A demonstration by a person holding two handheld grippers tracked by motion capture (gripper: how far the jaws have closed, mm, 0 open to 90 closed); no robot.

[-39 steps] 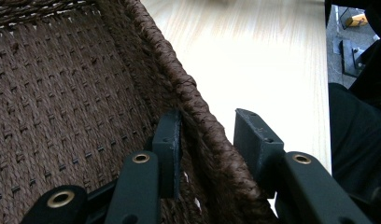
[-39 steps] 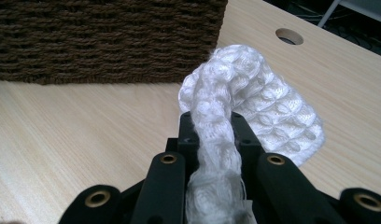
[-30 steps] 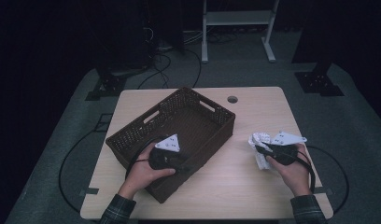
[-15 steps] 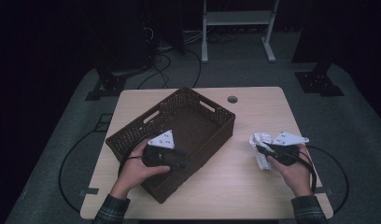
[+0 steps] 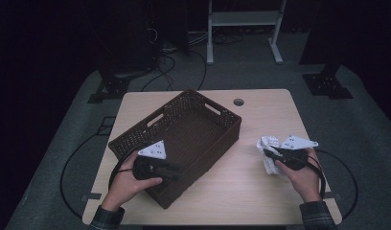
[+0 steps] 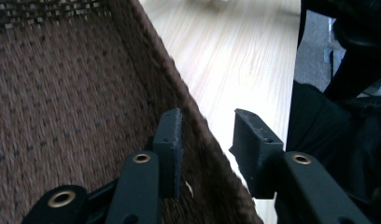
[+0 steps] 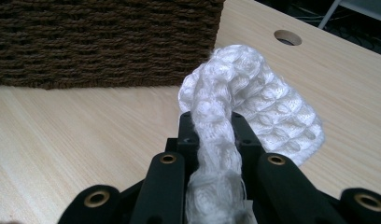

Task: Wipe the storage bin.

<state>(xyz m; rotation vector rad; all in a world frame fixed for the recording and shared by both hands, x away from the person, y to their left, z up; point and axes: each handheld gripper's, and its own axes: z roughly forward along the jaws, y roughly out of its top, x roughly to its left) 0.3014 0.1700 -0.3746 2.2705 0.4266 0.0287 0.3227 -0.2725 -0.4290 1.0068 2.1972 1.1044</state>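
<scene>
A dark brown woven basket (image 5: 217, 111) sits at an angle on the left half of the wooden table (image 5: 260, 103). My left gripper (image 5: 177, 170) is at the basket's near wall (image 6: 198, 135). One jaw is inside the basket and one outside, and its jaws have just been closing. The rim runs between the pads, with a gap still showing on the outer side. On the right, my right gripper (image 5: 269, 155) is shut on a crumpled white knitted cloth (image 5: 266, 143), which rests on the table. In the right gripper view the cloth (image 7: 272, 107) bulges out past the jaws of my right gripper (image 7: 215, 126).
The basket's side wall (image 7: 104, 42) stands a short way beyond the cloth. A round cable hole (image 5: 238, 102) lies near the table's far edge. Bare tabletop (image 5: 241, 191) stretches between the two hands. Dark floor with cables surrounds the table.
The left hand has shifted to the left along the basket, toward its near-left side. The right hand and the cloth have stayed put.
</scene>
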